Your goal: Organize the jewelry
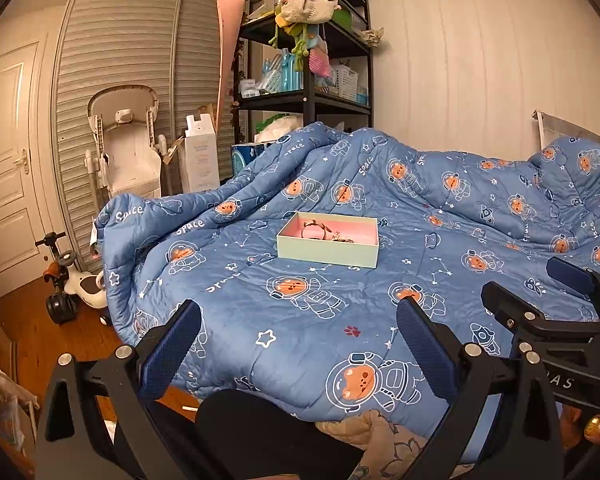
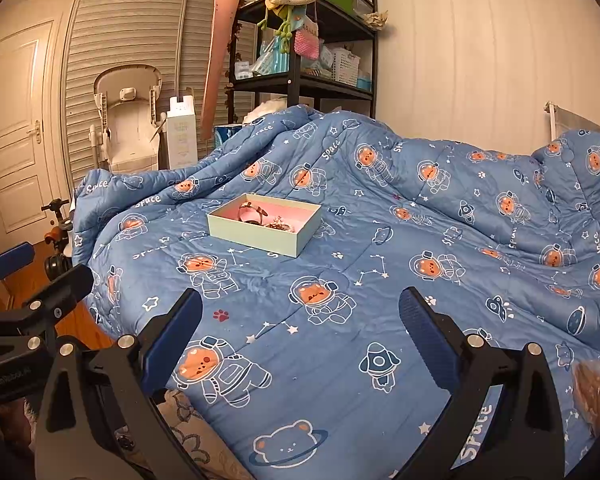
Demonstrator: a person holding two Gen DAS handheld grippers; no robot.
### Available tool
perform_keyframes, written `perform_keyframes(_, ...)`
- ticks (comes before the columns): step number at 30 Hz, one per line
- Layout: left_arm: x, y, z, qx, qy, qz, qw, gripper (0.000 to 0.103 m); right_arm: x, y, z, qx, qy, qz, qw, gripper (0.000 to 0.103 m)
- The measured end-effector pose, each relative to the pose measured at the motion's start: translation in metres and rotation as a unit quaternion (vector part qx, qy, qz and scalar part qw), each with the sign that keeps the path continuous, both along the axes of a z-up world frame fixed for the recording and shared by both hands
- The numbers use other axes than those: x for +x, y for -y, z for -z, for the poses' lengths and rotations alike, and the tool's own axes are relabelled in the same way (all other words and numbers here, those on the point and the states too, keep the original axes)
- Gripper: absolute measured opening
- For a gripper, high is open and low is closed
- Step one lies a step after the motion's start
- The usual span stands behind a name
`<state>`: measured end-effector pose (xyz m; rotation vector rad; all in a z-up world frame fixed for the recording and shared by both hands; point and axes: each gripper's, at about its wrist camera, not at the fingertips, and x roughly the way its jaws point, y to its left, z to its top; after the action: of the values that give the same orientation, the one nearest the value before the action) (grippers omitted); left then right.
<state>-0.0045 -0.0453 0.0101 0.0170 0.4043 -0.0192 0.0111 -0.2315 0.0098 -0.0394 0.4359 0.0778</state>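
Plainly, from the left wrist view, the left claw (image 1: pixel 298 344) is hanging wide apart and empty over the near edge of the bed, its blue pads (image 1: pixel 171 350) framing bare quilt (image 1: pixel 300 320). Well beyond it, the pale green box (image 1: pixel 327 239) is sitting open on the quilt with the jewelry (image 1: pixel 320 233) lying in a loose cluster on its pink lining; no single piece can be made out. From the right wrist view, the right claw (image 2: pixel 300 340) is likewise standing wide and gripping nothing, and the same box (image 2: pixel 264 224) is lying ahead and to its left, the jewelry (image 2: pixel 262 216) inside. No piece is showing loose on the quilt in either view. So the scene is fitting two stages: pieces gathered in the box and awaiting sorting, or pieces already put away there. Any grasp would be calling for a long reach forward and a narrow, careful pinch on small tangled items.
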Motion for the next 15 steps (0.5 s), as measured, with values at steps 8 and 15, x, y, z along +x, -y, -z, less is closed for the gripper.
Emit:
perform_keyframes(8,-0.0008,-0.0015,-0.0005,0.0,0.001,-0.007,1.0,0.096,0.0005,0.0012,-0.0013,0.0,0.001,0.004,1.0,0.097)
perform_keyframes(15,-0.0004,-0.0038,-0.0004,-0.003,-0.001,-0.014,0.9999,0.096,0.0011,0.0014,-0.0017,0.0,0.001,0.004,1.0,0.097)
